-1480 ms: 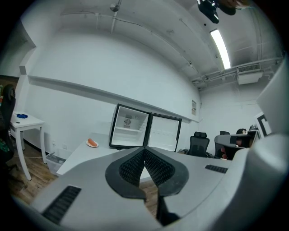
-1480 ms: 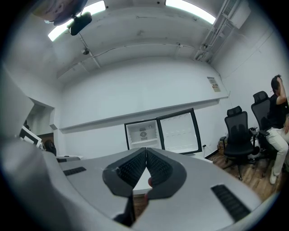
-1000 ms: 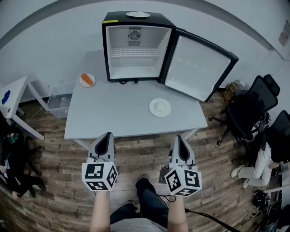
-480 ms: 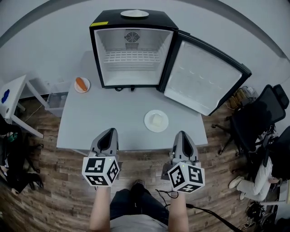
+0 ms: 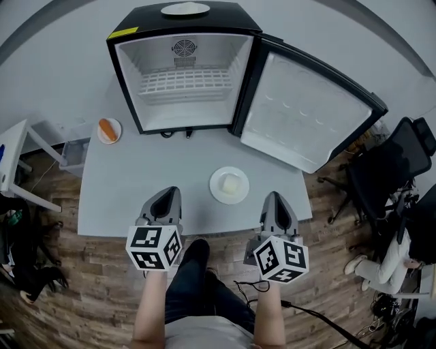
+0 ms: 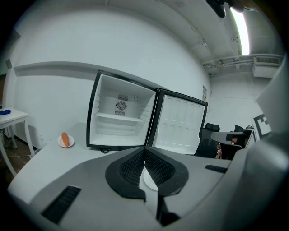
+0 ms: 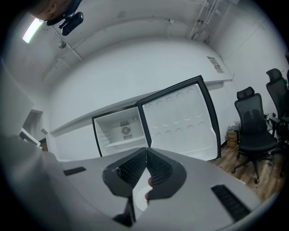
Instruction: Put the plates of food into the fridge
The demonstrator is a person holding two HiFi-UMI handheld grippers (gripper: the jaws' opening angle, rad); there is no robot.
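Approach step — nothing lifted yet. Left gripper (image 5: 165, 195) and right gripper (image 5: 276, 199) both clenched, empty, at near edge of grey bench (image 5: 129, 194). White round plate of pale food (image 5: 229, 185) just ahead between them; black mini fridge (image 5: 180, 82) open behind. Next — unclench one gripper, take plate rim.

- An office-like workroom: black swivel chairs (image 5: 381, 177) stand past the right edge of the grey table (image 5: 136, 184).
- Plain white walls, a wood-look floor (image 5: 88, 286) and a tube light (image 6: 241, 27) on the ceiling.
- A mini fridge (image 5: 231, 20) stands at the table's far edge.
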